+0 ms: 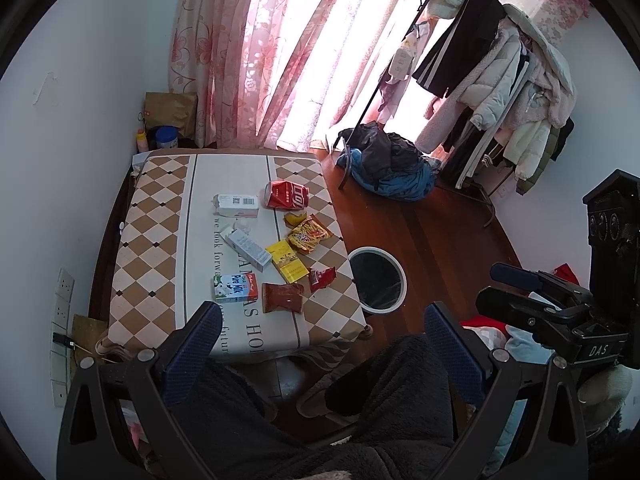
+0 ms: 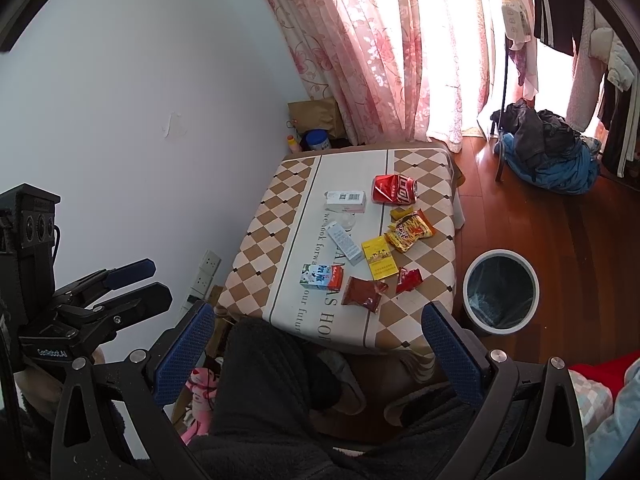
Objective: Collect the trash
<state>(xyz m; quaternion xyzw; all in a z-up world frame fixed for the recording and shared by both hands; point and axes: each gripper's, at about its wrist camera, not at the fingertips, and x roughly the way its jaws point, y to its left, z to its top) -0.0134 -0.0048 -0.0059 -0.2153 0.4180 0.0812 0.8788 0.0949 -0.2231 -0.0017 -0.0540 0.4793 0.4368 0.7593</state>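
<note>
we face the low table [image 1: 160, 216] strewn with wrappers, the lined bin [image 2: 502, 292] on the floor just beside it. both grippers, left [image 1: 322, 348] and right [image 2: 316, 344], hang spread wide and empty. we'd best start with the dark red packet [image 2: 366, 293] nearest us, pinching it flat by its edge.

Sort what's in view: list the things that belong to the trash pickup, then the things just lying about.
For the job: crushed red can, milk carton, yellow box, snack wrappers, white boxes, bin, both open hand-held grippers.

Lying about: clothes rack, clothes pile, curtains, pink toy.
</note>
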